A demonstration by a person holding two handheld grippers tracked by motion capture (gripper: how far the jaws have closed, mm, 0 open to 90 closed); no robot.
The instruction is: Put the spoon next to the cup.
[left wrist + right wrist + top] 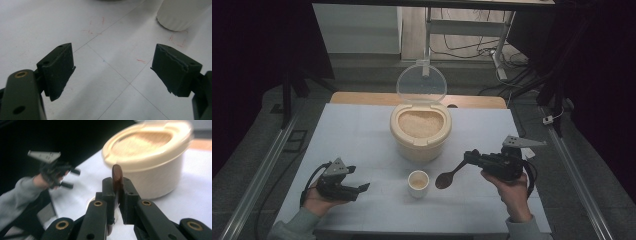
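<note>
Spoon (448, 176) first: my right gripper (470, 158) has its jaws clamped tight on the handle end, and the dark wooden shaft runs out from them toward my left and back toward me, sloping down so the bowl hangs just beside the small cup (418, 183), a little to its right and not over its mouth. That long axis is what the next move turns on, I think. The rice container (420, 131), lid tipped up and open, stands farther out on the table (362, 130), ahead and to the left of this gripper, so to dip in I would have to swing the bowl end forward and away from the cup. In the right gripper view the spoon's edge stands upright between the closed jaws with the tub close behind it. My left gripper (360, 181) rests well to the left of the cup, jaws spread wide and holding nothing, pointed roughly toward the cup (181, 13). The right hand is plainly the one placed to scoop.
</note>
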